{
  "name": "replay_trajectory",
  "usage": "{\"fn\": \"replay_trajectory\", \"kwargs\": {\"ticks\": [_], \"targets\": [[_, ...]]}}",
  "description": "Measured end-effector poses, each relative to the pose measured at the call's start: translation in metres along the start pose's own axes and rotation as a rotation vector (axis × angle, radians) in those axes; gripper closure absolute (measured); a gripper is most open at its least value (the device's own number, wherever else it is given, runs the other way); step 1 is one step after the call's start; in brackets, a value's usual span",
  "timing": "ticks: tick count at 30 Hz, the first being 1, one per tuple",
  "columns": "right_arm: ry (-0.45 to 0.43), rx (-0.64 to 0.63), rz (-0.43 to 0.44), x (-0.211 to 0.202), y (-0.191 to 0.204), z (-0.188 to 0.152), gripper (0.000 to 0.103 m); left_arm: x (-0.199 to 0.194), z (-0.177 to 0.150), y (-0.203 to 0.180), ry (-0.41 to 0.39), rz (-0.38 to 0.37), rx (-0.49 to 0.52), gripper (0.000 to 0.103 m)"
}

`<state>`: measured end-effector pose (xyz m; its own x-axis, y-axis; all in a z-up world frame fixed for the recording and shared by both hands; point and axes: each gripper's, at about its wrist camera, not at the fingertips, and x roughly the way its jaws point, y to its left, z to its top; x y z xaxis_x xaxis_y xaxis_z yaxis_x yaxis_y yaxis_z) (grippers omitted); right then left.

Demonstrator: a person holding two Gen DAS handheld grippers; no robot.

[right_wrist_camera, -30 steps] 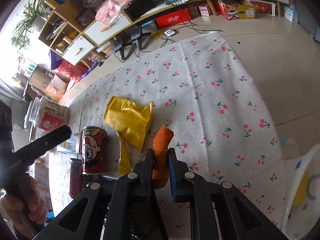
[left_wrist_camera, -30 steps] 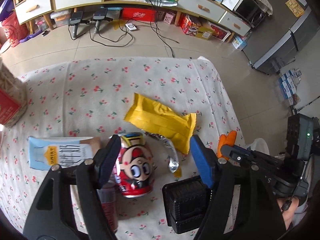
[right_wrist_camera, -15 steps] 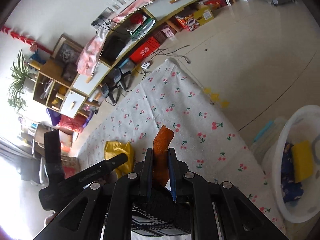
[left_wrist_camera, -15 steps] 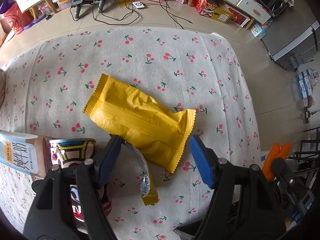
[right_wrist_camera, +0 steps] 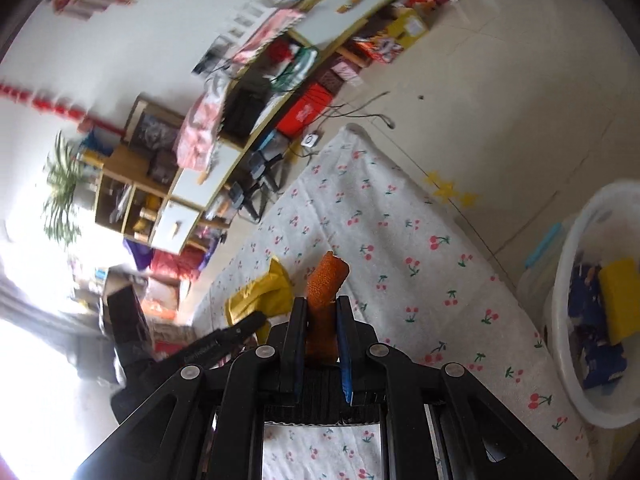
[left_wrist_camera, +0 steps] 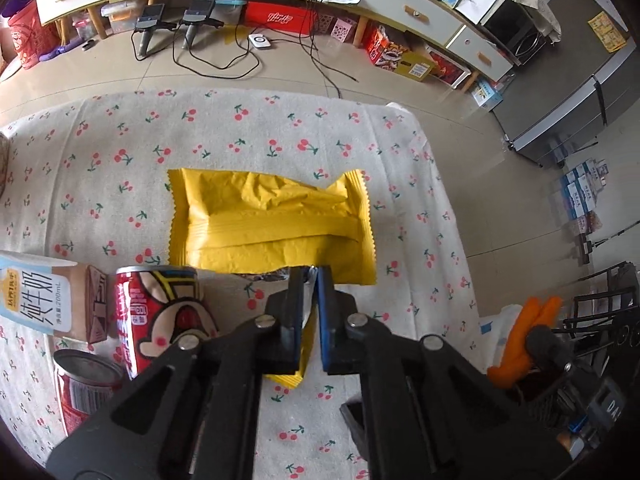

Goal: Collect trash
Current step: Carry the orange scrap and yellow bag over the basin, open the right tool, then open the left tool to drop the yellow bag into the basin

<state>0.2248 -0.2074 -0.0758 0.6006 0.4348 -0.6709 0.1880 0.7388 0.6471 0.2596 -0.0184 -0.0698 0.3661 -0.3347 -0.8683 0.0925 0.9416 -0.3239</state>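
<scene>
Left gripper (left_wrist_camera: pixel 309 276) angled steeply down, clamping yellow wrapper (left_wrist_camera: pixel 272 224); right gripper (right_wrist_camera: pixel 322 308) holding orange peel (right_wrist_camera: pixel 325 280)

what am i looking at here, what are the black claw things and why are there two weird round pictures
No machine moves by itself here: a person holds a two-finger gripper in each hand, and each carries a wide-angle camera looking along its fingers, which gives the round pictures.

The left camera shows the left gripper, shut on a strip of silver-lined wrapper over a cherry-print tablecloth. On the cloth lie a large yellow snack wrapper, a red cartoon can on its side, a second can and a milk carton.

The right camera shows the right gripper, shut on an orange peel. A white bin, already holding wrappers, stands on the floor beside the table.
</scene>
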Motion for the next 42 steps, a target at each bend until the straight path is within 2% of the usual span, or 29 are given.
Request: {"fn": "replay_trajectory", "kwargs": {"ticks": [3,6,8,10,14,23,27,32,38,41,42], "targets": [[0.109,-0.144,0.051,0.001,0.030,-0.011,0.088,-0.017,0.000,-0.003,-0.028,-0.035,0.011,0.096],[0.205,-0.163,0.084,0.001,0.033,-0.027,0.088,-0.026,-0.004,-0.005,-0.037,-0.041,0.028,0.096],[0.234,-0.154,0.040,-0.003,0.027,-0.035,0.088,-0.028,-0.008,-0.006,-0.034,-0.046,0.033,0.096],[0.173,-0.163,-0.007,-0.015,0.020,-0.034,0.088,-0.031,-0.013,-0.007,-0.035,-0.058,0.029,0.096],[0.100,-0.080,0.018,-0.036,0.001,-0.024,0.088,-0.043,-0.020,-0.021,-0.048,-0.090,0.055,0.096],[0.020,0.068,-0.066,-0.082,-0.055,0.005,0.087,-0.053,-0.047,-0.095,-0.027,-0.211,0.194,0.096],[-0.027,0.093,-0.157,-0.115,-0.087,0.018,0.085,-0.041,-0.064,-0.135,0.012,-0.266,0.267,0.096],[-0.026,0.156,-0.238,-0.139,-0.135,0.027,0.085,-0.021,-0.083,-0.181,0.062,-0.308,0.336,0.096],[0.072,0.162,-0.294,-0.132,-0.171,0.030,0.084,-0.002,-0.090,-0.206,0.081,-0.303,0.351,0.096],[0.132,0.115,-0.310,-0.120,-0.172,0.028,0.072,0.005,-0.091,-0.213,0.090,-0.293,0.354,0.096],[0.142,0.116,-0.302,-0.119,-0.173,0.028,0.063,0.006,-0.095,-0.216,0.093,-0.289,0.355,0.096]]}}
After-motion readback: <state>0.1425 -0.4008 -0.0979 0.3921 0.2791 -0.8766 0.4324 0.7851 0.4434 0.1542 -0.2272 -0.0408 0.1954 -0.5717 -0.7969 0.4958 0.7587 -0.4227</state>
